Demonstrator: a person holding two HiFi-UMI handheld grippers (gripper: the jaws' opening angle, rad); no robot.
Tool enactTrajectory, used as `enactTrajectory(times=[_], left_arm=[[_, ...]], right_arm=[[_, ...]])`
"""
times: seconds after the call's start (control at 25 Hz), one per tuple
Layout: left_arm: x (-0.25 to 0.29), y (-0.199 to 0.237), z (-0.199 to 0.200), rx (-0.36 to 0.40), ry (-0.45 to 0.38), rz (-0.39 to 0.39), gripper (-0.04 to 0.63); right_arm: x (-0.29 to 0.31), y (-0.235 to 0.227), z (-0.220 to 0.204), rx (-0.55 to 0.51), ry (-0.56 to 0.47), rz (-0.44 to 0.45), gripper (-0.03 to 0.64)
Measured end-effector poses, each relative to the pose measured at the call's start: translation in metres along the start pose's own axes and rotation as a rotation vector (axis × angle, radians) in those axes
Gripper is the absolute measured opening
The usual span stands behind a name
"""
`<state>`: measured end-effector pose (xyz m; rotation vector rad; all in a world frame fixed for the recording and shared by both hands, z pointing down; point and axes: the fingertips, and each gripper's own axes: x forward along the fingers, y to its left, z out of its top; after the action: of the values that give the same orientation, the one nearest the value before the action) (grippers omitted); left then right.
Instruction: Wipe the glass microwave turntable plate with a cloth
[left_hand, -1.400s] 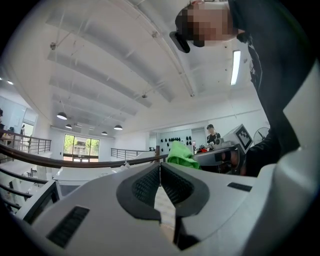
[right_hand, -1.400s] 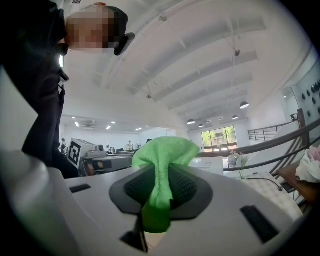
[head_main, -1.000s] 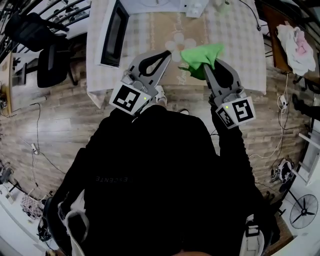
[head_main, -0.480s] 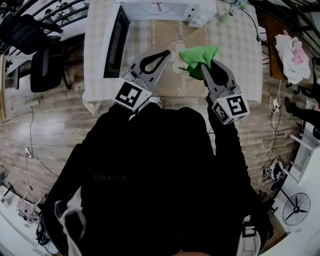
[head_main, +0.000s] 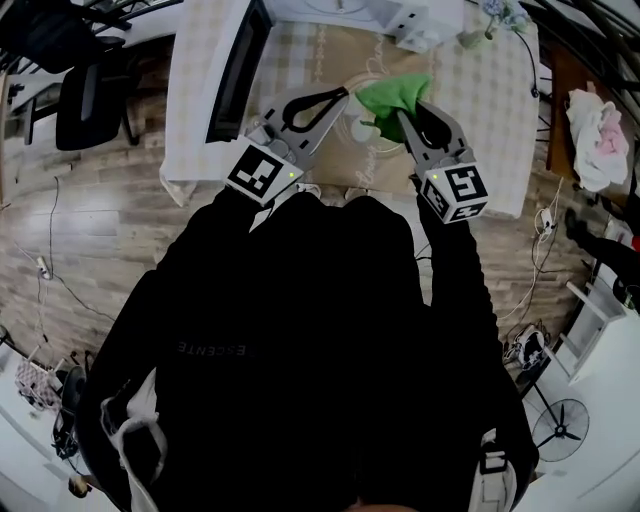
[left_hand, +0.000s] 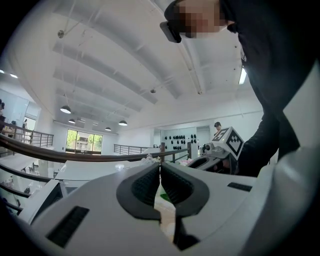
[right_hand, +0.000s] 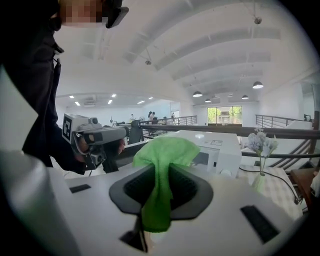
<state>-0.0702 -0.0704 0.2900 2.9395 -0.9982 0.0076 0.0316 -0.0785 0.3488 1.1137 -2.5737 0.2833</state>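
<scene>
My right gripper (right_hand: 159, 176) has its fingers clamped on the green cloth (right_hand: 165, 149), which bunches up above them over the table (head_main: 196, 98). My left gripper (left_hand: 160, 169) is just beside the cloth, its fingers pressed together on nothing.

white microwave (right_hand: 215, 150) beside flower vase (right_hand: 260, 143), black chair (head_main: 85, 100) left of table (head_main: 195, 90)
</scene>
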Motion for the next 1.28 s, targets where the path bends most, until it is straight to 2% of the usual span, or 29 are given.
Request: enactTrajectory(times=[0.28,0.68,1.08,1.28], left_arm=[[0.010,0.016,-0.006,-0.011,-0.022,0.103,0.021],[0.021,0.042,-0.035,0.001,0.009,0.241,0.020],[0.029,0.055,-0.065,-0.017,0.043,0.301,0.020],[0.033,0.053,-0.081,-0.057,0.062,0.306,0.021]], right_arm=[[0.041,-0.022,-0.019,-0.058,0.075,0.099,0.095],[0.102,-0.037,-0.073,-0.165,0.234,0.230,0.097],[0.170,-0.049,-0.137,-0.272,0.378,0.326,0.097],[0.192,-0.056,-0.174,-0.330,0.463,0.360,0.098]])
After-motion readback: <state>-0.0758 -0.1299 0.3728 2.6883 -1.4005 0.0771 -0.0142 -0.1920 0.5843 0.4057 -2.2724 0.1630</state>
